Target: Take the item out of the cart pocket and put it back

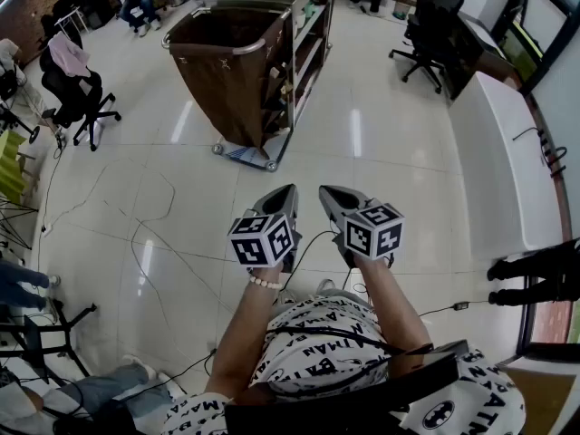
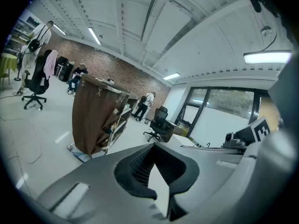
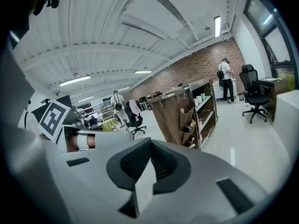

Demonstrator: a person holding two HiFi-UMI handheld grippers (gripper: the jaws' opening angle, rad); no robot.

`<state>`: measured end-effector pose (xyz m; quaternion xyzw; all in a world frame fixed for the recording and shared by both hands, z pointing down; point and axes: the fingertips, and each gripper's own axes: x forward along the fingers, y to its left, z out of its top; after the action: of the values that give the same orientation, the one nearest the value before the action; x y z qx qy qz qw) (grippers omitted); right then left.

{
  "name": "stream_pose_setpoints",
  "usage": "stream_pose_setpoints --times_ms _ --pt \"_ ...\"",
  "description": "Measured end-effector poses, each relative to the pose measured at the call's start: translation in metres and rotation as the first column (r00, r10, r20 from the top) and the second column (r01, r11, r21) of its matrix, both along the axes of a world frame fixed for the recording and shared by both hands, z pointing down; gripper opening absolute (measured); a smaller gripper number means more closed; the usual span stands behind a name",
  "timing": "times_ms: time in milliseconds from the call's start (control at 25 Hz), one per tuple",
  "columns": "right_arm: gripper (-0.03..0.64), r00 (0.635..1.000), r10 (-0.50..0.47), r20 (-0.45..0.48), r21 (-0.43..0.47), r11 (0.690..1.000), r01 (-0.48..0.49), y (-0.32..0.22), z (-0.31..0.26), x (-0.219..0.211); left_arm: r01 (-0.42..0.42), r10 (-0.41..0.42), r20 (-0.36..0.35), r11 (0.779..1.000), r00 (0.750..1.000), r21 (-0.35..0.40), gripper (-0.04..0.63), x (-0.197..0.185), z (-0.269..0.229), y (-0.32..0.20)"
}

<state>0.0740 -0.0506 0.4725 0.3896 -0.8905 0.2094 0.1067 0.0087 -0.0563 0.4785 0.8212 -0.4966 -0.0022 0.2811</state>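
Cart: tall brown fabric-sided cart [image 1: 237, 71] is standing well ahead of you on glossy tiles [image 1: 390, 152].
Pocket: brown cloth cart pocket [image 3: 188, 118] is holding small items, too far off to name.
Claws: you are holding the grey ribbed left gripper [image 1: 290, 190] [image 2: 156, 161] and right gripper [image 1: 323, 191] [image 3: 149, 158] pressed together, empty.

Glossy pale floor tiles [image 1: 381, 152] mirror the ceiling lights. At eleven o'clock, the cart [image 1: 272, 89] has a matt brown cloth bag [image 1: 217, 89], a shiny metal rim [image 1: 213, 49] and wood-look shelves [image 1: 304, 34]. The left gripper [image 1: 292, 188] and right gripper [image 1: 323, 190] are smooth matt grey plastic with ribbed black pads [image 3: 135, 160]. At six o'clock, the shirt [image 1: 317, 333] is printed cloth. The brick wall [image 3: 201, 64] looks rough.
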Motion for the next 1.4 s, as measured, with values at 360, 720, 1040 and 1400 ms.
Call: stream_pose_setpoints --times_ms 360,720,1040,1400 --pt "0.023 1.0 0.018 0.011 0.003 1.0 -0.018 0.003 0.007 -0.023 -0.007 0.007 0.019 1.0 1.0 0.003 0.003 -0.033 0.002 0.004" --pt "0.147 0.998 0.057 0.0 0.03 0.998 -0.057 -0.069 0.012 -0.029 0.016 -0.016 0.029 1.0 0.999 0.011 0.003 -0.058 0.003 -0.041" --pt "0.186 0.998 0.019 -0.059 0.067 0.998 -0.015 -0.2 0.016 -0.058 0.016 -0.016 0.057 1.0 0.998 0.001 0.003 -0.074 0.007 -0.142" --pt "0.186 0.978 -0.002 -0.207 0.05 0.999 0.013 -0.384 0.059 -0.084 0.026 -0.021 0.084 0.998 0.996 -0.052 0.003 -0.073 0.029 -0.281"
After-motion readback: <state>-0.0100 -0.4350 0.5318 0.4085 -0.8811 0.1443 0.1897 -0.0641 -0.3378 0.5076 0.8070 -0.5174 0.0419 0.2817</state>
